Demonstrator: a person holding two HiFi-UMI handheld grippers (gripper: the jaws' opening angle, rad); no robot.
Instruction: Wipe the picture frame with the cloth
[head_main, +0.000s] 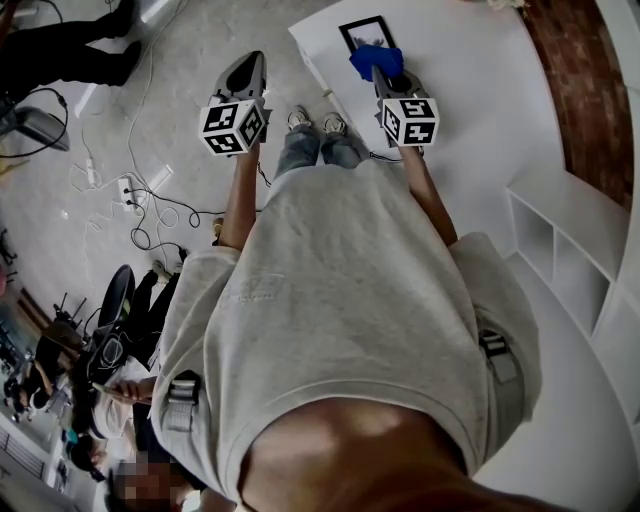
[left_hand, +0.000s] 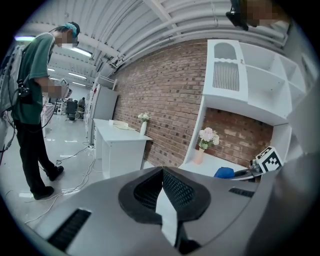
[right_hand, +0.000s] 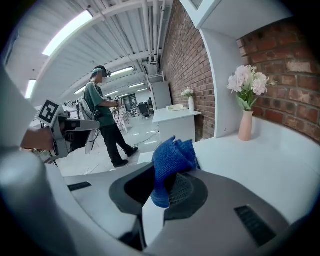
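Cloth (right_hand: 172, 157) pinched in right gripper (right_hand: 166, 186) jaws; left gripper (left_hand: 162, 172) jaws closed, empty.

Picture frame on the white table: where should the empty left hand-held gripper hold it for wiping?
Probably the picture frame's left border, coming from the table's left side: that thin black edge is bare, while the cloth in the right hand-held gripper covers its near right corner.

Long ceiling strip lights (right_hand: 67, 32) give bright, even light with soft shadows, and the white table (head_main: 470, 70) is nearly washed out by glare. Every view bows hard toward dark, vignetted corners. The blue cloth (right_hand: 172, 160) is crisp and saturated, while the grey shirt (head_main: 350, 300) nearest the head camera goes dim and blurred.
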